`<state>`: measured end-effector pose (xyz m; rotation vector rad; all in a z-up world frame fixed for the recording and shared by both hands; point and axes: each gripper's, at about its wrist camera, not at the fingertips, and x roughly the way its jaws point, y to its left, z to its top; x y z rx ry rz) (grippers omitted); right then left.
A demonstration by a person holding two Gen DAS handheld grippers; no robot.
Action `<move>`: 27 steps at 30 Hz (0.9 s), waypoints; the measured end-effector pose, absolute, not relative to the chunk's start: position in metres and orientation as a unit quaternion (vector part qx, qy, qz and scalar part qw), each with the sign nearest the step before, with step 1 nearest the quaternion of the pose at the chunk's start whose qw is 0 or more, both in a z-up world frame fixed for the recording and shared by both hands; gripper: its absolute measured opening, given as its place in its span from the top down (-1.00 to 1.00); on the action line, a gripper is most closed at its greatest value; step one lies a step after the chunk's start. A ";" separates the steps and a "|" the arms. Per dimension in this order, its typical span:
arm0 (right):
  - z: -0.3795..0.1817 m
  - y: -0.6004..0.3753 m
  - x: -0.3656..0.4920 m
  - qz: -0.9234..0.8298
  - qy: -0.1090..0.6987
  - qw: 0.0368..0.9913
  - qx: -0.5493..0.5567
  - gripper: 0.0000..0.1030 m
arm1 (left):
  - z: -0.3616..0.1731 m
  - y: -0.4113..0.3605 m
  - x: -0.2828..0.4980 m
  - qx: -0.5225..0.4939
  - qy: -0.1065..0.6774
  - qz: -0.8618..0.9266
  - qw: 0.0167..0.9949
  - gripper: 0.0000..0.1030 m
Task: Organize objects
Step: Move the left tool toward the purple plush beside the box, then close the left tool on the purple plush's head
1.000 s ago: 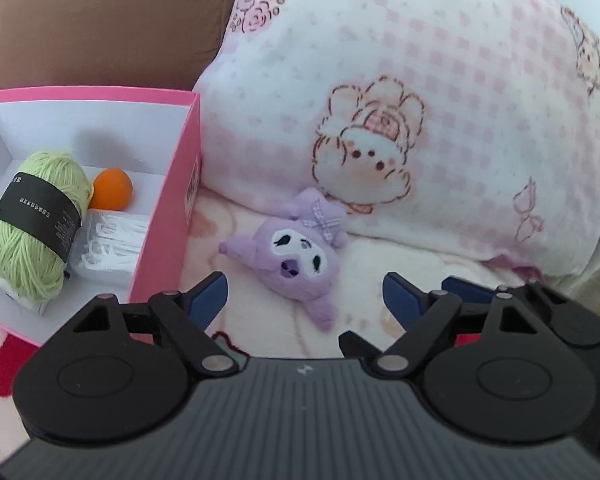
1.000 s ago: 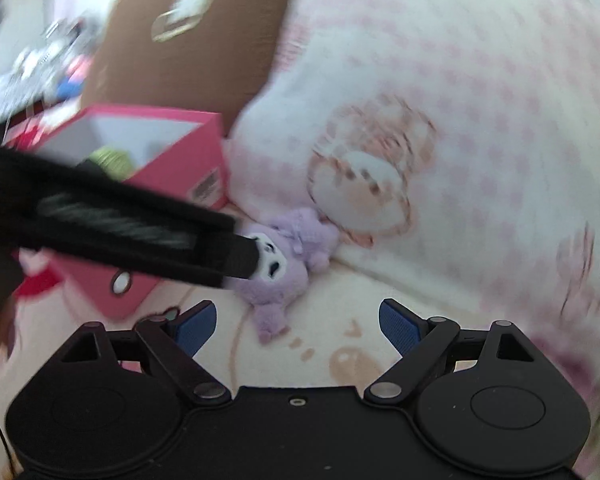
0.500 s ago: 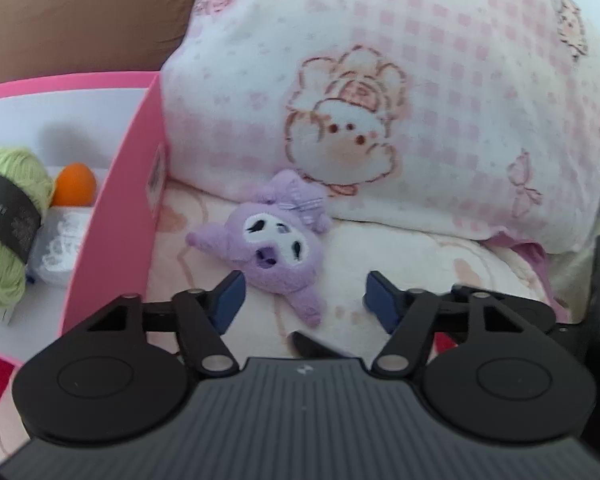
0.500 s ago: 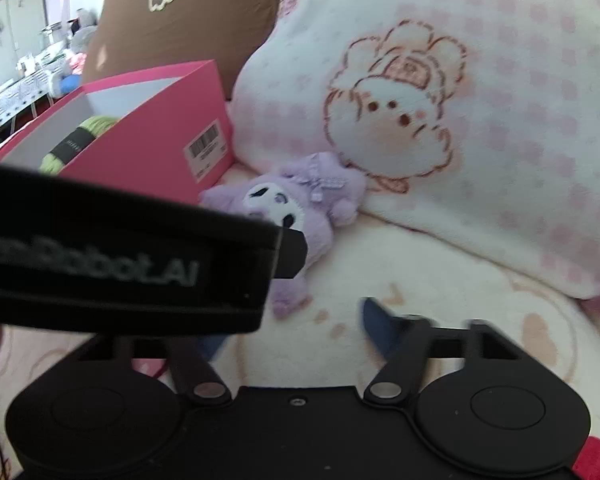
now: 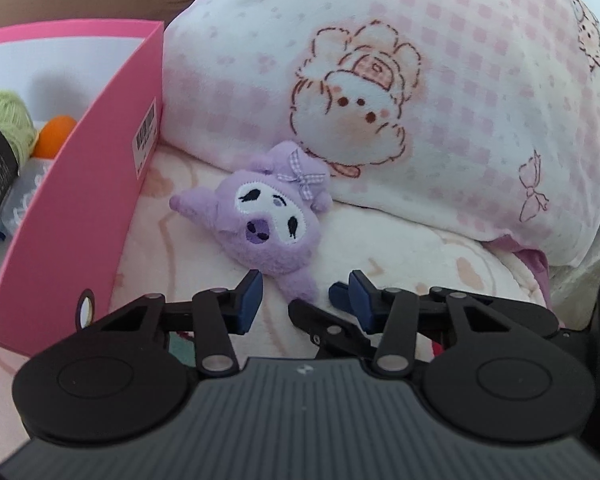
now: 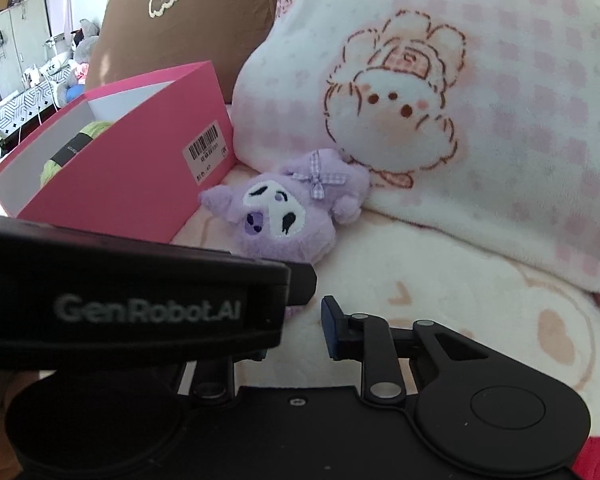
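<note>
Soft cream bedding [image 5: 400, 248] fills the foreground, where the left gripper [image 5: 304, 300] has sunk closer to it than a second ago, its jaws just narrowed around the lower tip of the purple plush toy [image 5: 268, 220], though whether the pads press it I cannot tell. Beside it the right gripper [image 6: 300, 320] has also dropped and just closed fully on nothing, one finger hidden behind the left gripper's body. Farther back the toy lies unmoved between the pink box [image 5: 84, 208], now nearer, and the checked pillow [image 5: 440, 100].

I'm looking at a home bedroom: fleecy bear-print pillow [image 6: 480, 92], brown cushion [image 6: 192, 20], soft blanket [image 5: 400, 256], cluttered room behind.
</note>
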<state>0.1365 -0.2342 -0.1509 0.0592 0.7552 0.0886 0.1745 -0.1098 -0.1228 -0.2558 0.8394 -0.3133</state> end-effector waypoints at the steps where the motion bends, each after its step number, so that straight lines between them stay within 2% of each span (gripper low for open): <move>1: -0.151 -0.234 0.138 0.042 0.366 0.929 0.030 0.45 | -0.124 -0.110 0.175 -0.127 0.405 -0.152 0.892 0.11; 8: -0.159 -0.228 0.143 0.043 0.359 0.932 0.010 0.39 | -0.133 -0.112 0.180 -0.139 0.416 -0.150 0.886 0.14; 12: -0.159 -0.231 0.146 0.041 0.352 0.935 0.015 0.51 | -0.134 -0.110 0.182 -0.149 0.411 -0.150 0.887 0.14; 17: -0.152 -0.229 0.143 0.039 0.339 0.940 0.007 0.51 | -0.129 -0.108 0.178 -0.141 0.397 -0.149 0.895 0.13; 25: -0.151 -0.227 0.140 0.045 0.354 0.934 0.004 0.51 | -0.133 -0.104 0.176 -0.152 0.417 -0.148 0.884 0.12; 27: -0.154 -0.225 0.139 0.040 0.351 0.936 0.003 0.41 | -0.133 -0.102 0.176 -0.158 0.415 -0.143 0.885 0.05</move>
